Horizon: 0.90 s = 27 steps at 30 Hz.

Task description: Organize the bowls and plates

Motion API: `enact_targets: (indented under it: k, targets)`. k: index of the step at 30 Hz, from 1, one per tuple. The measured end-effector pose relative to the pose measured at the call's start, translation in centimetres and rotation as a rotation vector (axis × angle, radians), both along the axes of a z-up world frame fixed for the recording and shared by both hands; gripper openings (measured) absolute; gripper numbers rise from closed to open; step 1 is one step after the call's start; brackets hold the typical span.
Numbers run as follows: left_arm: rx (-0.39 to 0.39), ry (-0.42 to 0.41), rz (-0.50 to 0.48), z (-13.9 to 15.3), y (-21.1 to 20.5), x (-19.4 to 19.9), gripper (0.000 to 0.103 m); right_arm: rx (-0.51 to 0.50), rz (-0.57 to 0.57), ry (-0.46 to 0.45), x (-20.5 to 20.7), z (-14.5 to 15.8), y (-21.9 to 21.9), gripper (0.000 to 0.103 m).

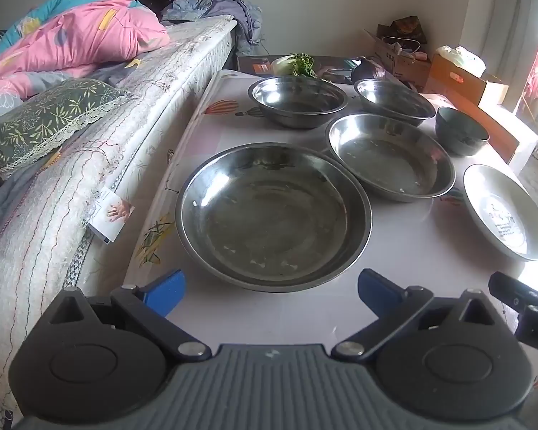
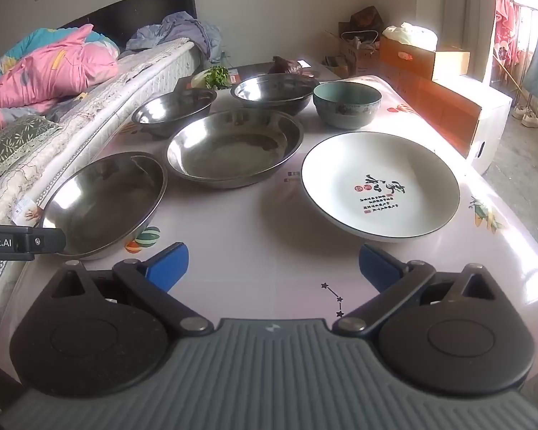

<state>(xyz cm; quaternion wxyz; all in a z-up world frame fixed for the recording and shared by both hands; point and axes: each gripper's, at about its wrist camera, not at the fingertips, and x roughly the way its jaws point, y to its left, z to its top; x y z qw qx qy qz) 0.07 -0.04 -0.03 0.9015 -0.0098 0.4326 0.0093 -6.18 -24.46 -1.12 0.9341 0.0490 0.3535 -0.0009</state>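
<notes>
My left gripper (image 1: pixel 272 292) is open just short of the near rim of a large steel plate (image 1: pixel 272 215). Behind that plate lie a second steel plate (image 1: pixel 389 156), two steel bowls (image 1: pixel 297 100) (image 1: pixel 392 100), a green ceramic bowl (image 1: pixel 461 130) and a white ceramic plate (image 1: pixel 504 211) with printed characters. My right gripper (image 2: pixel 273 265) is open over bare tablecloth, its right finger close to the near edge of the white plate (image 2: pixel 380 184). The right wrist view also has the near steel plate (image 2: pixel 104 202), the second steel plate (image 2: pixel 233 147), both steel bowls (image 2: pixel 174 109) (image 2: pixel 274 91) and the green bowl (image 2: pixel 346 104).
The table (image 2: pixel 262 229) wears a pale printed cloth and stands against a bed (image 1: pixel 89 165) on the left. Leafy greens (image 1: pixel 301 64) and a dark vegetable (image 2: pixel 285 66) lie at the table's far end. Cardboard boxes (image 2: pixel 444 86) sit to the right.
</notes>
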Motion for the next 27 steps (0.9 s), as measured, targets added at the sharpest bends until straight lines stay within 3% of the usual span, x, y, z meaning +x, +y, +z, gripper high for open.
enact_targets:
  k: [27]
  targets:
    - [0.023,-0.006,-0.034,0.8,-1.0,-0.8,0.103,-0.002,-0.029,0.009,-0.4,0.6,-0.6,0.102]
